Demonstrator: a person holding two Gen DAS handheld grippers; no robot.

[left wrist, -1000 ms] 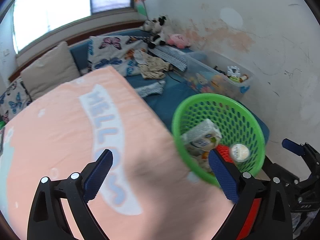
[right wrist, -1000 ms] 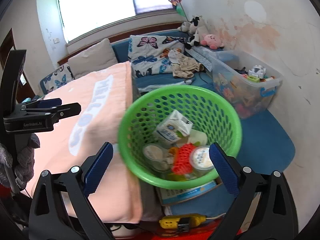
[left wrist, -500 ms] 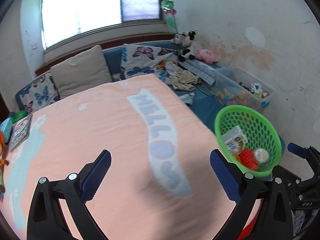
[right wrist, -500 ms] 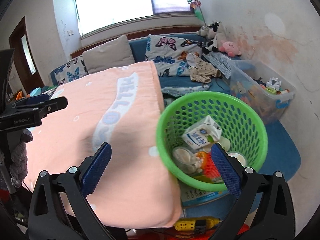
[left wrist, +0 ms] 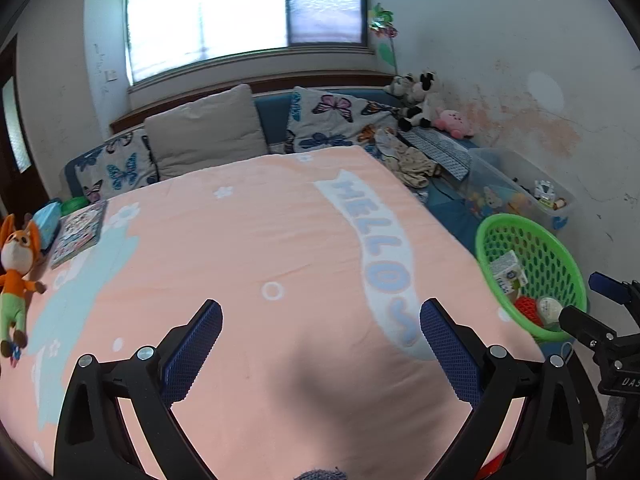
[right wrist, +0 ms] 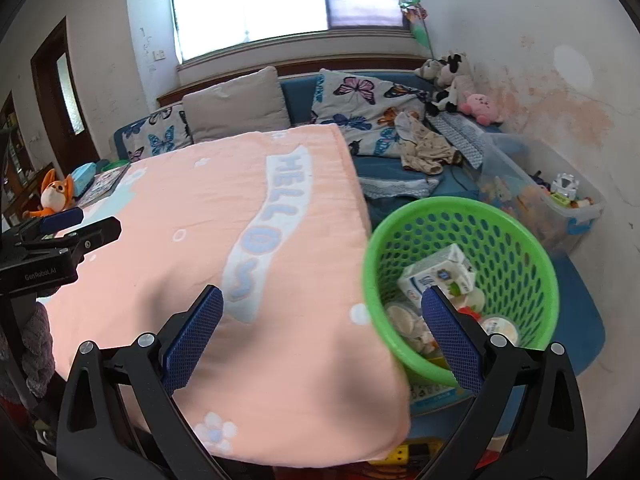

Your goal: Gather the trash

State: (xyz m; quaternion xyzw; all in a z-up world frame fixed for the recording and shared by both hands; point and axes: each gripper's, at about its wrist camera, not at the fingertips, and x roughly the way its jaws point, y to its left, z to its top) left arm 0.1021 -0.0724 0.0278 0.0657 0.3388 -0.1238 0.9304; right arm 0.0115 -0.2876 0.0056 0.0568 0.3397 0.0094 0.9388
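Between the two blue pads of my left gripper (left wrist: 320, 346) there is nothing, only the pink blanket (left wrist: 248, 264) below. Its jaws are spread wide and it hangs over the near part of the bed. My right gripper (right wrist: 322, 338) is wide apart too and holds nothing. It sits over the near right edge of the blanket, just beside the green basket (right wrist: 516, 236).

The basket stands on the floor to the right of the bed, I think so trash can drop in easily. Inside it I see a white carton (right wrist: 438, 274), round cups and a red net thing.

Farther out, at the far left of the bed, lie a fox toy (left wrist: 16, 276) and a picture book (left wrist: 78, 228). I see no trash on the blanket, so I think the job is about done.
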